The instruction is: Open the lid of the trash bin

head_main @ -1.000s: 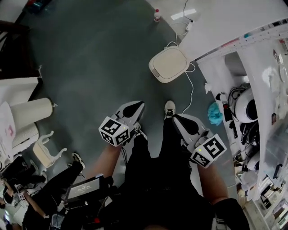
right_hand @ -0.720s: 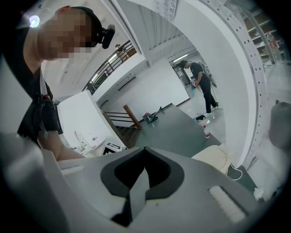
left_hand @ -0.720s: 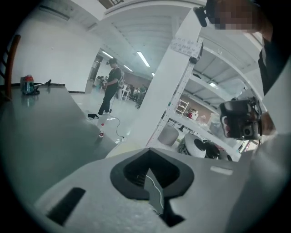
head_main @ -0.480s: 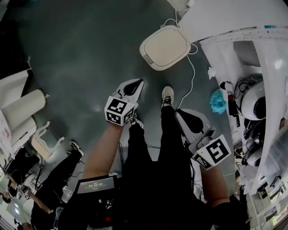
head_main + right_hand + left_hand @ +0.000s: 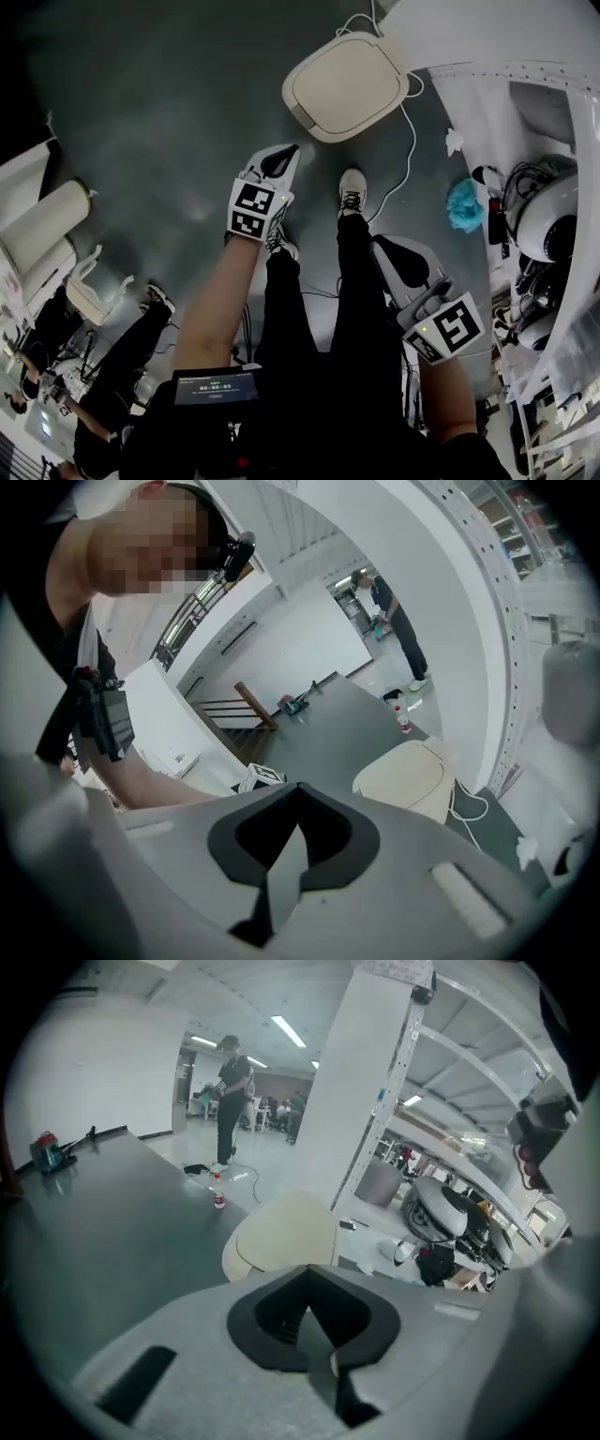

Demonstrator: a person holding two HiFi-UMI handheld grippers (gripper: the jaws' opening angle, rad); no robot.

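Observation:
A cream trash bin [image 5: 346, 85] with its lid down stands on the grey floor, ahead of the person's feet. It also shows in the left gripper view as the bin [image 5: 281, 1239] and in the right gripper view as the bin [image 5: 409, 778]. My left gripper [image 5: 278, 159] is shut and empty, raised short of the bin's near left edge, apart from it. My right gripper [image 5: 399, 260] hangs shut and empty, lower and further back by the person's right leg.
A white cable [image 5: 404, 167] runs across the floor from the bin past a shoe [image 5: 352, 190]. White shelving [image 5: 553, 187] with gear and a blue cloth [image 5: 463, 206] fills the right side. White furniture [image 5: 47, 225] stands at left. A small bottle [image 5: 218, 1200] sits on the floor beyond the bin.
The person has stepped toward the bin, which now sits nearer. My left gripper has risen and reached forward toward it. The right gripper has dropped back slightly.

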